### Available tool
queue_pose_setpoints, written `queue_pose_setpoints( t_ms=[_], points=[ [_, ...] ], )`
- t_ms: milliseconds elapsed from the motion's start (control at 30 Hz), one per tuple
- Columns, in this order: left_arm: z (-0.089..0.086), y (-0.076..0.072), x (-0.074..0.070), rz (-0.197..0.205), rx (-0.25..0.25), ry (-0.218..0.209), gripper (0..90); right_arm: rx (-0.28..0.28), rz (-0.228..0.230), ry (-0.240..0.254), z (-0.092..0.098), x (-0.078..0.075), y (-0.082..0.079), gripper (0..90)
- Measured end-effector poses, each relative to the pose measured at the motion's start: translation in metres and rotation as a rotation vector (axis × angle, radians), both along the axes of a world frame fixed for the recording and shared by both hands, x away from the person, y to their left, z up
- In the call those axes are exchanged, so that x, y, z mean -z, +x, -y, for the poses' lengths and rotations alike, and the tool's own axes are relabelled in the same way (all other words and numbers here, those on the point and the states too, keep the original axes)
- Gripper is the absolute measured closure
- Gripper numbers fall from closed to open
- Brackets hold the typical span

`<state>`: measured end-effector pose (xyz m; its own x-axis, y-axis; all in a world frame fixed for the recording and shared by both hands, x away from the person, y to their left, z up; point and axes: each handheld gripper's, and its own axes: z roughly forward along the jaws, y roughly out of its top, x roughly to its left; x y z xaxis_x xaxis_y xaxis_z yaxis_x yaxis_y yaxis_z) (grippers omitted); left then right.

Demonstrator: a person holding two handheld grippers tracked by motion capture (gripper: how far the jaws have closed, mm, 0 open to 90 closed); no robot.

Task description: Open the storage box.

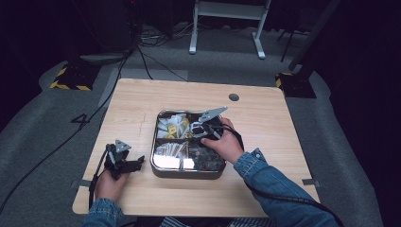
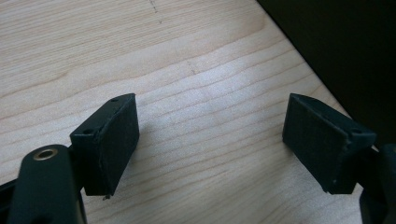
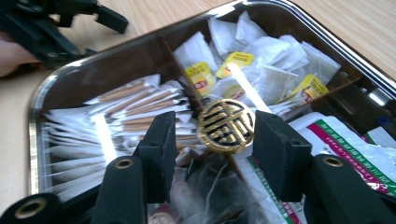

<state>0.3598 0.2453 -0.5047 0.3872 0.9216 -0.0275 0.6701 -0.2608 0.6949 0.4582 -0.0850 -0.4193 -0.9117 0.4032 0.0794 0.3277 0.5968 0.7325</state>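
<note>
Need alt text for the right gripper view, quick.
The right gripper straddles a round gold knob at the centre of a divided metal tray, not yet gripping it. Tea bags and paper sachets fill the compartments.

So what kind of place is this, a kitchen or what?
More likely a lab or studio: a lone wooden table on grey carpet, loose cables across the floor, and stand legs in a dark room.

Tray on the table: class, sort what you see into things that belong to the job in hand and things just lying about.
In the job:
right gripper
gold round knob, between its open jaws
compartment tray

Lying about:
tea bags
paper stick packets
left gripper, open over bare table
</note>
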Motion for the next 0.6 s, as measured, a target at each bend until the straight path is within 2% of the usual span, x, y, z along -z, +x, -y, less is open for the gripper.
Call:
queue_pose_setpoints(
  t_ms=[267, 333, 367, 600],
  points=[
    [0.0, 0.0, 0.0, 0.0, 0.0, 0.0, 19.2, 0.023, -0.044, -0.01, -0.005, 0.015, 0.009, 53.2],
    [0.0, 0.0, 0.0, 0.0, 0.0, 0.0, 19.2, 0.021, -0.046, -0.001, -0.006, 0.017, 0.01, 53.9],
    [0.0, 0.0, 0.0, 0.001, 0.0, 0.0, 19.2, 0.022, -0.064, 0.014, -0.006, 0.017, 0.011, 56.8],
    [0.0, 0.0, 0.0, 0.001, -0.001, 0.001, 19.4, 0.025, -0.043, 0.015, -0.006, 0.017, 0.01, 58.9]
  ],
)
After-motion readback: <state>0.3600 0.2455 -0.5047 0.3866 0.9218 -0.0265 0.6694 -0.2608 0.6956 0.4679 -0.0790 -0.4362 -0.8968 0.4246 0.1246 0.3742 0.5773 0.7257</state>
